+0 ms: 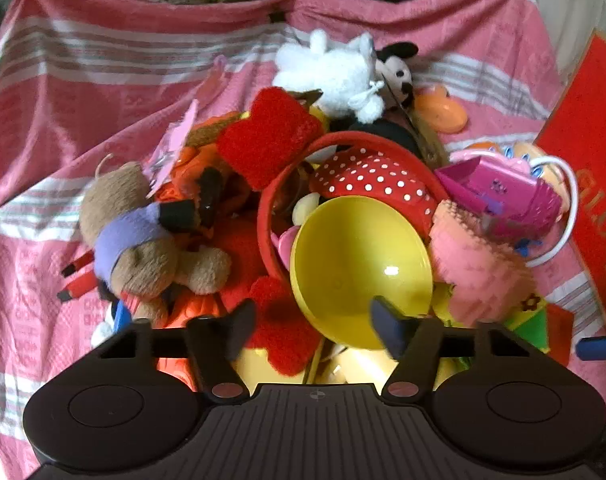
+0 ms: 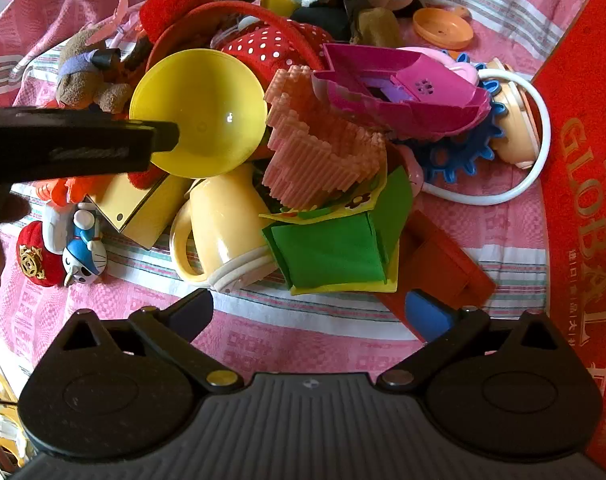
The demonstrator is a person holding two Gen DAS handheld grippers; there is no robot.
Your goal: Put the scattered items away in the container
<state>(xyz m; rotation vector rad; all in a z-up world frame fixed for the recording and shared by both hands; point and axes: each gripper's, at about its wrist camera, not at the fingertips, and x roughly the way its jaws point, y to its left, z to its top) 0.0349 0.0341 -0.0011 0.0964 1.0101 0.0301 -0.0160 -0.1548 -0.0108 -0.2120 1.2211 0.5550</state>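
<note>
A heap of toys lies on a pink striped cloth [image 1: 83, 92]. A yellow plastic bowl [image 1: 359, 264] sits on top; it also shows in the right wrist view [image 2: 201, 108]. My left gripper [image 1: 313, 328] is open, one finger over red plush, the other inside the bowl's near rim. In the right wrist view the left gripper's finger [image 2: 103, 142] reaches the bowl's edge. My right gripper [image 2: 319, 312] is open and empty, low over the cloth in front of a cream mug [image 2: 219, 228] and green foam box [image 2: 335, 248]. No container shows for certain.
Around the bowl lie a brown teddy [image 1: 143, 240], a red polka-dot toy [image 1: 371, 180], a pink toy [image 1: 503, 196], a white plush [image 1: 331, 72] and an orange lid [image 1: 443, 112]. A red printed mat [image 2: 583, 200] borders the right side. A Doraemon figure [image 2: 83, 252] lies left.
</note>
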